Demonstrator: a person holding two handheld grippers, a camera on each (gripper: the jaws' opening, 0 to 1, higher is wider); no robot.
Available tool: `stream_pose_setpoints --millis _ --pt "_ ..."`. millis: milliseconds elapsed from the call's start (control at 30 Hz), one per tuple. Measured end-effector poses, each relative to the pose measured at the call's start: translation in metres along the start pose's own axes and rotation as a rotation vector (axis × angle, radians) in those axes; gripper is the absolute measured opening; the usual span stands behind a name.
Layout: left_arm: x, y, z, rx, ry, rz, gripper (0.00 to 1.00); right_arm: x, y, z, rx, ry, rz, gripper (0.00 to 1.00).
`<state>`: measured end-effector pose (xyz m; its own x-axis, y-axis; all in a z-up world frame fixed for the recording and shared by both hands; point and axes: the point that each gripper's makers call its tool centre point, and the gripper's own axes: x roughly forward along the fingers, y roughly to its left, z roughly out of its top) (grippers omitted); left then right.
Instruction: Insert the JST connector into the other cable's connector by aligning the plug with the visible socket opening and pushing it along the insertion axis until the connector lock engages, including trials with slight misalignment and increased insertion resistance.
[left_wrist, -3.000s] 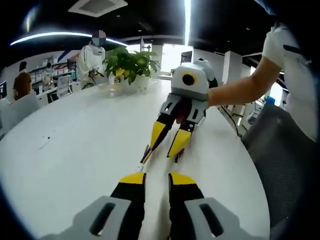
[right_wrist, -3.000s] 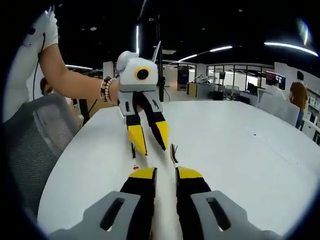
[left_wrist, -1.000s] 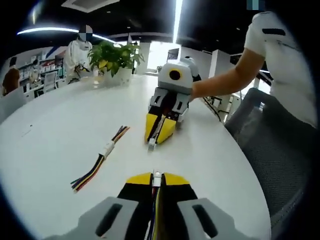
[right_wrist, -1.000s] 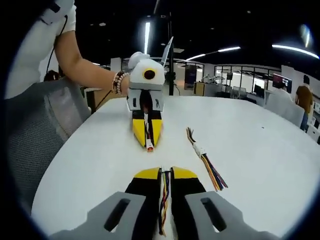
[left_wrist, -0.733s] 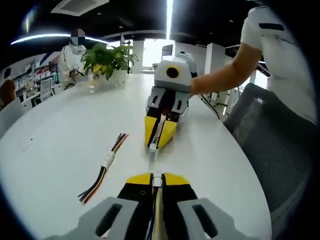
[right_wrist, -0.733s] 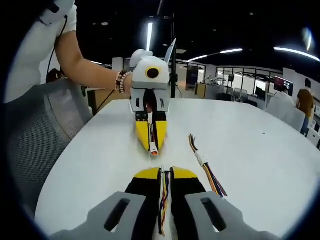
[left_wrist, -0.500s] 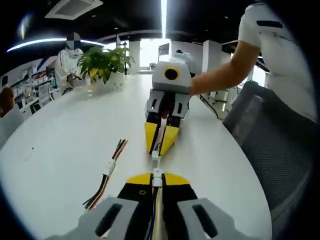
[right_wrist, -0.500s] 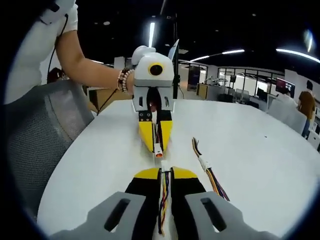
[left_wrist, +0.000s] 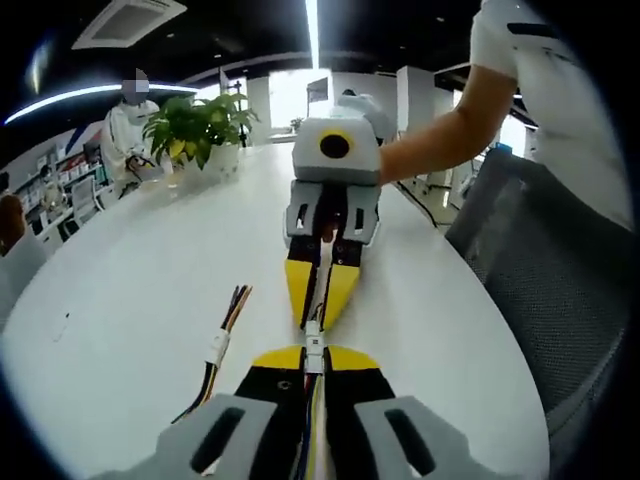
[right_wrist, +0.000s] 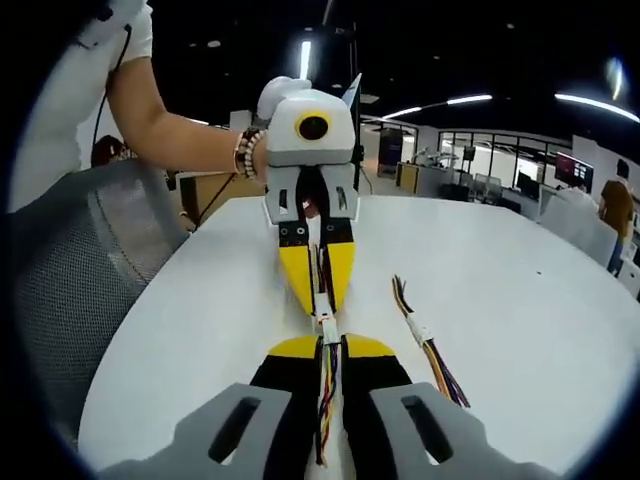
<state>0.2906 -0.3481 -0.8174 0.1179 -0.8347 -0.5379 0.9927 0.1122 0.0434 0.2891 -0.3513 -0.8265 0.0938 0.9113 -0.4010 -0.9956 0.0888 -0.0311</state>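
Observation:
My left gripper (left_wrist: 312, 352) is shut on a bundle of coloured wires that ends in a small white JST connector (left_wrist: 314, 344) just past its yellow tips. Facing it, my right gripper (left_wrist: 318, 316) is shut on the other cable, whose white connector (left_wrist: 313, 327) meets the first end to end above the white table (left_wrist: 130, 260). In the right gripper view my right gripper (right_wrist: 326, 343) holds its wires, and the two connectors (right_wrist: 327, 327) touch in line below the left gripper (right_wrist: 321, 303). I cannot tell whether the lock is engaged.
A spare cable with a white connector (left_wrist: 217, 348) lies on the table beside the grippers, seen too as the spare cable (right_wrist: 424, 335). A potted plant (left_wrist: 195, 125) stands at the far end. A grey mesh chair (left_wrist: 540, 280) sits past the table edge.
Both grippers, open over the table three seconds ago, now hold cables. Over the last second they moved toward each other until the gap between the two connectors closed.

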Motion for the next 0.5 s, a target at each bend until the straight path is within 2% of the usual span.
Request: stream_pose_setpoints --millis 200,500 --pt "0.0009 0.0016 -0.0004 0.004 0.005 0.005 0.00 0.0018 0.0005 -0.0018 -0.004 0.018 -0.001 0.04" --pt "0.0045 0.0003 -0.0047 0.054 0.066 -0.004 0.00 0.0040 0.0020 -0.0047 -0.027 0.059 0.006 0.04"
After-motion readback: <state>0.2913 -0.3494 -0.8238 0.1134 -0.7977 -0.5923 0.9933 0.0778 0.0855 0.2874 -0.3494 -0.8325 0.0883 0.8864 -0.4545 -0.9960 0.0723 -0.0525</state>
